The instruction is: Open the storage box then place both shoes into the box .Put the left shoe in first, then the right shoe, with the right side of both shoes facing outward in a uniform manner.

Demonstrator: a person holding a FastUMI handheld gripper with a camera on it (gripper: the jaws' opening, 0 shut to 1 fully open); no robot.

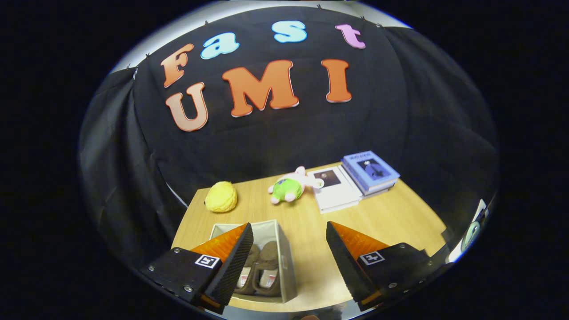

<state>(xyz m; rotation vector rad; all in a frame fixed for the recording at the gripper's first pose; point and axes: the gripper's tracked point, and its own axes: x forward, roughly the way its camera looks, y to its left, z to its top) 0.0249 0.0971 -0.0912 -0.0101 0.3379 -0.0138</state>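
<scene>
In the gripper view, the gripper [289, 251] hung above the wooden table [382, 218] with its fingers spread wide and nothing held between them. The storage box [288, 262] sat on the table below, partly behind the left finger and reaching into the gap between the two fingers. It stood open at the top, and both brown shoes [262, 266] lay inside it side by side, toes pointing away from the fingers. Judged from that, the placing looked done.

The shoes looked soft and light, like slippers, likely to bend if pinched; the heel rim or the side wall of the upper would seem the firmest place to grip. The box looked like thin fabric, apt to slide or buckle if nudged.

Well beyond the fingers lay a yellow plush toy [221, 197], a green and pink stuffed toy [291, 186], and a stack of books [355, 180].
</scene>
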